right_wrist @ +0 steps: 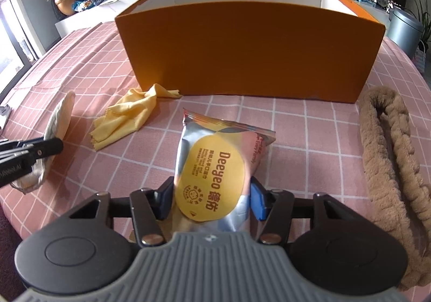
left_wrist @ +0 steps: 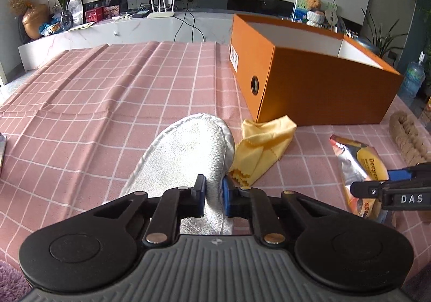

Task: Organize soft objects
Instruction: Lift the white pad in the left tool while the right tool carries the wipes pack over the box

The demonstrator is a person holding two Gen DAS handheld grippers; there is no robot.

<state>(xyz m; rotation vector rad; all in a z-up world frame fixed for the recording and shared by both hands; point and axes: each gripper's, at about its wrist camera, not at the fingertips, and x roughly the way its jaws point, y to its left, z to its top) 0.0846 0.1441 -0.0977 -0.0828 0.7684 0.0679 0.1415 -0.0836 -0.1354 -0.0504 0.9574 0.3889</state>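
A: Status of the left tool (left_wrist: pixel 212 188)?

B: Its jaws are clamped on the near end of the white terry-cloth insole-shaped pad (left_wrist: pixel 188 151). The pad's far end points toward the open orange cardboard box (left_wrist: pixel 309 83) on the pink checked tablecloth (left_wrist: pixel 107 92) covering the table.

A: And the right tool (right_wrist: pixel 212 199)?

B: It grips the silver foil wet-wipe pack with the yellow oval label (right_wrist: pixel 215 167), pads pressing both sides. The pack lies on the cloth directly before the box.

A: Step in hand?

B: Apparently pick-up, both items secured. Next move: lift each clear of the box wall, then release inside.

A: Remaining items?

B: The crumpled yellow microfibre cloth (right_wrist: pixel 126 118) touching the box's corner, and the brown plush looped band (right_wrist: pixel 390 153) at right.
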